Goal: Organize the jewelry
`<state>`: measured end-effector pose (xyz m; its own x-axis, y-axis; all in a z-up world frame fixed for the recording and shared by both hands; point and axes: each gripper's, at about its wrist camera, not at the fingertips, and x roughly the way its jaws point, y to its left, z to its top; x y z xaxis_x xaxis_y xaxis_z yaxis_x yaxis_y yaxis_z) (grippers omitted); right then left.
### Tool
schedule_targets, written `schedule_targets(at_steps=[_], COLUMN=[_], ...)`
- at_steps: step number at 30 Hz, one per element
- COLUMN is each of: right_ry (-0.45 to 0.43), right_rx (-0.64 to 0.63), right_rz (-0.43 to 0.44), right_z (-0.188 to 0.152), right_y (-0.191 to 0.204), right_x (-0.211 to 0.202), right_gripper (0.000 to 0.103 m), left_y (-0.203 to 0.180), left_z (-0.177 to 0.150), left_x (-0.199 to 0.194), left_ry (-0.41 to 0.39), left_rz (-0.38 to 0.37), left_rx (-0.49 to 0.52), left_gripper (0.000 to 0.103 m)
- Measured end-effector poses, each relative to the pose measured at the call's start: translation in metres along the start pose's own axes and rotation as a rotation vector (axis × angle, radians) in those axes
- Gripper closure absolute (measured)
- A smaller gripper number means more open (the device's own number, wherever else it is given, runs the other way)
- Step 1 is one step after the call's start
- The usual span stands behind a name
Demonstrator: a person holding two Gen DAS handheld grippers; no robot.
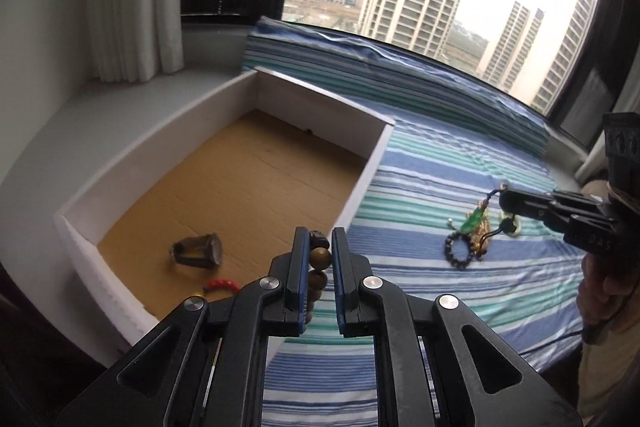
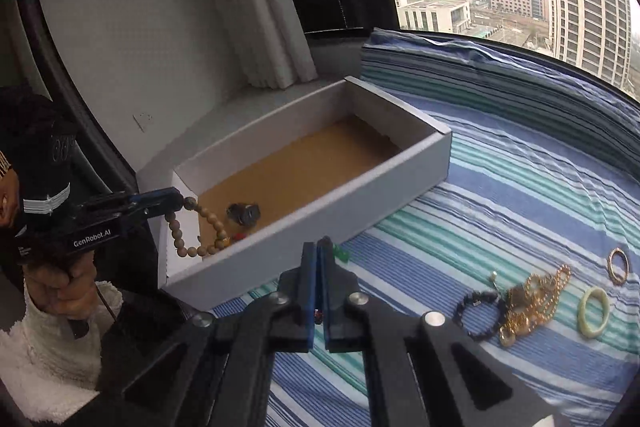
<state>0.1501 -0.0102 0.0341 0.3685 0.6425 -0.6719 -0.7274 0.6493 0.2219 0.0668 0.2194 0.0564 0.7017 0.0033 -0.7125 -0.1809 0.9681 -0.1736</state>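
Observation:
My left gripper point(image 1: 319, 231) is shut on a wooden bead bracelet point(image 1: 320, 259), pinching one bead. In the right wrist view that bracelet point(image 2: 200, 231) hangs as a loop from the left gripper point(image 2: 180, 195) over the near left corner of the white box point(image 2: 340, 211). My right gripper point(image 2: 318, 246) is shut, and a green pendant point(image 2: 340, 253) peeks out past its tip. Seen from the left wrist, the right gripper point(image 1: 503, 197) grips the cord of that green pendant point(image 1: 474, 221), which dangles above the striped cloth point(image 1: 440, 167).
Inside the box point(image 1: 316, 115) lie a dark ring-like piece point(image 1: 198, 249) and red beads point(image 1: 222, 285) on its cardboard floor. On the cloth sit a dark bead bracelet point(image 2: 476, 311), a gold chain point(image 2: 532, 299), a gold hoop point(image 2: 618, 265) and a pale green bangle point(image 2: 595, 311).

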Motion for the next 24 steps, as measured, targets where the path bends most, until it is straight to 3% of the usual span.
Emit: schedule_targets(at_steps=[6, 11, 12, 13, 14, 16, 24], right_ry=[0.014, 0.113, 0.122, 0.124, 0.116, 0.107, 0.08], right_rx=[-0.055, -0.06, -0.042, -0.023, -0.004, 0.007, -0.016], right_rz=[0.044, 0.07, 0.072, 0.072, 0.076, 0.069, 0.028], right_z=[0.073, 0.09, 0.09, 0.089, 0.086, 0.081, 0.017], right_y=[0.039, 0.055, 0.054, 0.052, 0.048, 0.044, 0.028], right_x=[0.077, 0.147, 0.156, 0.161, 0.162, 0.157, 0.103], right_gripper=[0.101, 0.096, 0.079, 0.06, 0.059, 0.059, 0.058], left_y=[0.049, 0.07, 0.075, 0.078, 0.081, 0.083, 0.067], left_z=[0.006, -0.014, -0.019, -0.024, -0.028, -0.039, -0.084], left_x=[0.034, 0.063, 0.065, 0.066, 0.067, 0.064, 0.068], left_ry=[0.035, 0.089, 0.097, 0.104, 0.104, 0.095, 0.074], left_rz=[0.093, 0.152, 0.159, 0.166, 0.174, 0.193, 0.19], left_rx=[-0.082, -0.113, -0.121, -0.125, -0.125, -0.111, -0.022], left_gripper=[0.094, 0.091, 0.088, 0.074, 0.057, 0.046, 0.037])
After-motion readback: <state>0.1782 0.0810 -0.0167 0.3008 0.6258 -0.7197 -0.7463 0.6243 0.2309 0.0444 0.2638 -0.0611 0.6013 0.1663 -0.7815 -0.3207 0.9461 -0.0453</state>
